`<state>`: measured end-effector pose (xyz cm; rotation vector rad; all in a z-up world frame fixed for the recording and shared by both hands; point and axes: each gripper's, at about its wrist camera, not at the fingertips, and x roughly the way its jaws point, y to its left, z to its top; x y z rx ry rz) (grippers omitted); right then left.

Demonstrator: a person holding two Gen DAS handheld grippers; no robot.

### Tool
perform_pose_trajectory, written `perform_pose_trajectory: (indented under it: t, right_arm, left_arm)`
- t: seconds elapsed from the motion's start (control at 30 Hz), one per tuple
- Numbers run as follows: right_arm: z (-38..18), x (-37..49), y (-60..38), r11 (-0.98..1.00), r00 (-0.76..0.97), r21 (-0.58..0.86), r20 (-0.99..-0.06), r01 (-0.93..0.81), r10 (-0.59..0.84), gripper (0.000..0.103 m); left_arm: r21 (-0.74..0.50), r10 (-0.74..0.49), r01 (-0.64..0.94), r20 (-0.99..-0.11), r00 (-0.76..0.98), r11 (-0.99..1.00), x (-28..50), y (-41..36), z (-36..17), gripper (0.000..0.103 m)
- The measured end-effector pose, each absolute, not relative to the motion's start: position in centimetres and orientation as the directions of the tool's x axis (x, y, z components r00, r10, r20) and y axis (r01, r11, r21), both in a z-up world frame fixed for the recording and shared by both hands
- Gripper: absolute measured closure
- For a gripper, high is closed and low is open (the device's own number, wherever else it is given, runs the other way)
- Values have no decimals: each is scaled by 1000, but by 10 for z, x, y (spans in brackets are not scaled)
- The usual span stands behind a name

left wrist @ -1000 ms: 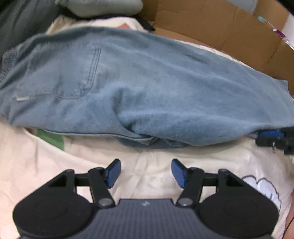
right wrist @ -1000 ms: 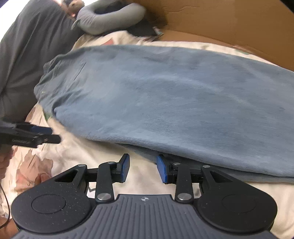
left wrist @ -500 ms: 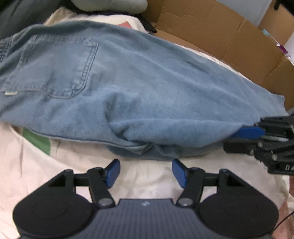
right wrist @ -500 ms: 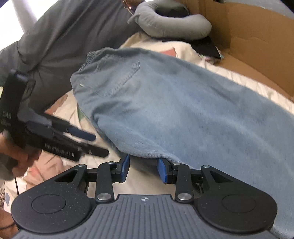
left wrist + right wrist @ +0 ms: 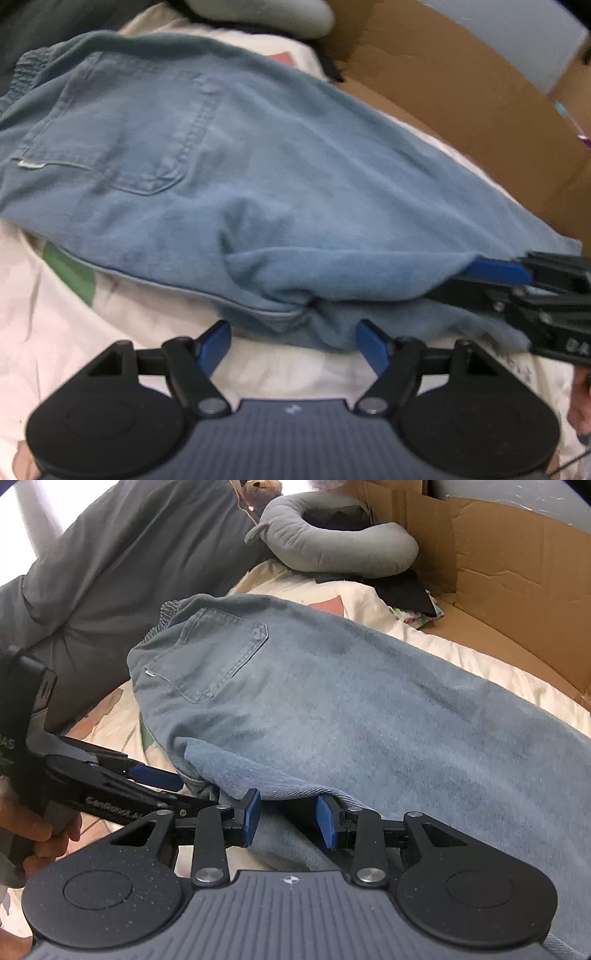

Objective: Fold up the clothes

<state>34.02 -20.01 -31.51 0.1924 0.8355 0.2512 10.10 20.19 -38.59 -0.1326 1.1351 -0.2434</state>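
Light blue jeans [image 5: 295,177] lie folded lengthwise on a cream sheet [image 5: 122,332], back pocket [image 5: 218,653] up, waistband far left. My left gripper [image 5: 291,343] sits at the near edge by the crotch fold. Its jaws are opening, and the bunched denim edge only just reaches in between the blue pads [image 5: 214,345]. My right gripper [image 5: 288,816] stands part open with the top layer's edge lying loosely between its pads [image 5: 251,814], not pinched. From the left wrist view the right gripper [image 5: 480,284] has one finger above the denim and one below. The left gripper [image 5: 177,790] is just beside it.
A cardboard box [image 5: 498,565] walls the far right side. A grey neck pillow [image 5: 340,542] and dark clothes lie beyond the waistband. A dark grey duvet [image 5: 92,565] rises at the far left. A hand [image 5: 40,830] holds the left gripper's handle.
The left gripper's jaws have widened and closed in on the jeans' near edge. The right gripper has swung left along the jeans, and its fingers now straddle the fold's edge beside the left gripper.
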Motion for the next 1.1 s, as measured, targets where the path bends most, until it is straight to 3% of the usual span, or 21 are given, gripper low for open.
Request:
perform_pose_trajectory:
  t: [0.3,0.37,0.4,0.63,0.97,1.1]
  right_arm:
    - [-311,345,-201,951,656,273,-692,-149,301,63]
    - [-312,343,-202,950,656,273,-691,-150,302,63]
    - [-312,342,-202,950,656,274,-692,-149,302,63]
    - [-319,334,-203,947,639,291,-704,-138,309,63]
    - [-347,317,-190,952,568,274,-766,-132,300,63]
    - [-357,308,-188,951,550,284,-779,-119,302,63]
  left_arm:
    - [-263,-234,-5,-866,442,965,111,204,-388,28]
    - [-254,-225,0,-857,464,967,111,206,-384,39]
    - [-255,-226,2,-854,468,967,110,209,-383,53]
    - [-256,-264,76,-874,408,964,100,221,-368,83]
    - [-253,-269,93,-884,383,963,81,237,-358,88]
    - [-275,-296,109,-881,370,955,83,234,-371,72]
